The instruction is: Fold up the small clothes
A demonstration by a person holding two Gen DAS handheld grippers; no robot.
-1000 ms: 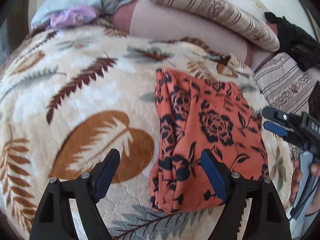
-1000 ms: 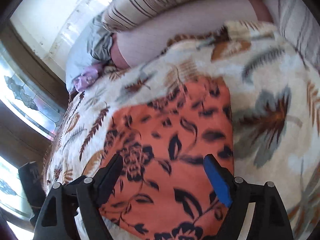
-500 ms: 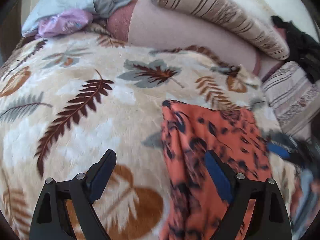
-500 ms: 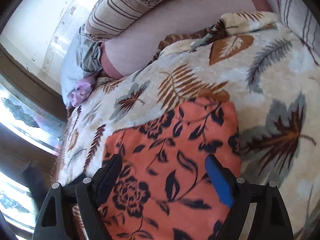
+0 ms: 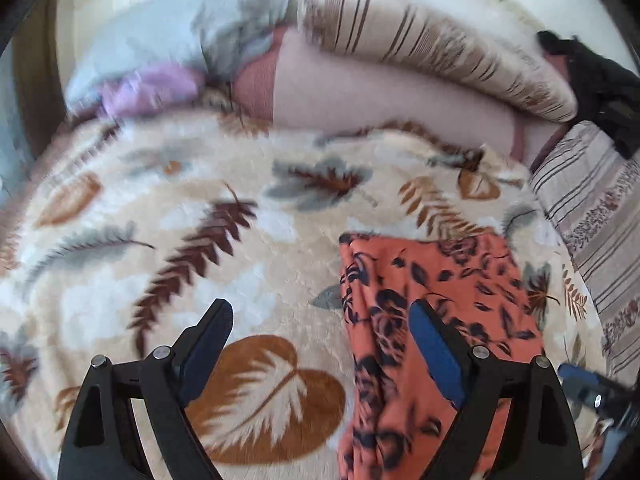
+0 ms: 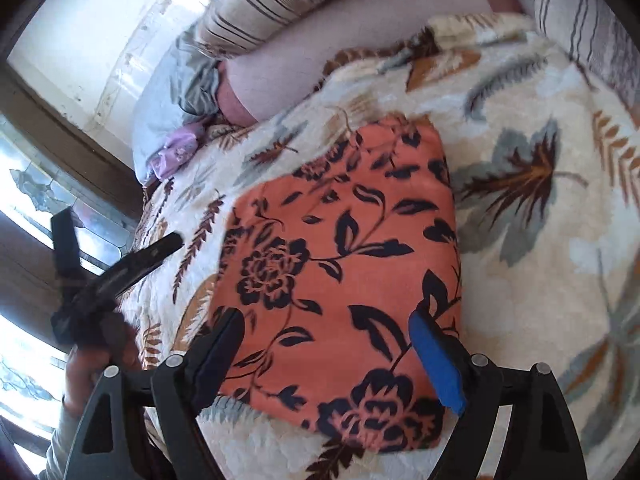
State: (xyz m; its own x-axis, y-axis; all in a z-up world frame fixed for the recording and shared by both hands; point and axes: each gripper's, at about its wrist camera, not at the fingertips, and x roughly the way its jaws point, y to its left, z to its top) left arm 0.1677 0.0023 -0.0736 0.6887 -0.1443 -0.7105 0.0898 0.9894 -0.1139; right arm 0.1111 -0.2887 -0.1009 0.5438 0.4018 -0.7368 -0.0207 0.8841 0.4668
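The cloth (image 6: 340, 280) lies folded on the bed (image 6: 540, 280); light and limp, best pinched at a corner. Left tongs (image 5: 320, 344) and right tongs (image 6: 328, 344) gape wide, empty.

Motion blur smears the far part of the left wrist view: the grey bedding (image 5: 180, 36) and the lilac cloth (image 5: 148, 90) below it have no sharp outline. The folded orange floral garment (image 5: 432, 320) runs off that view's lower edge, its near end unseen. The right gripper (image 5: 592, 388) shows only as a blurred blue-tipped piece at the right rim. In the right wrist view, the left gripper (image 6: 120, 268) is a dark blur against the bright window; how its jaws stand cannot be told there.
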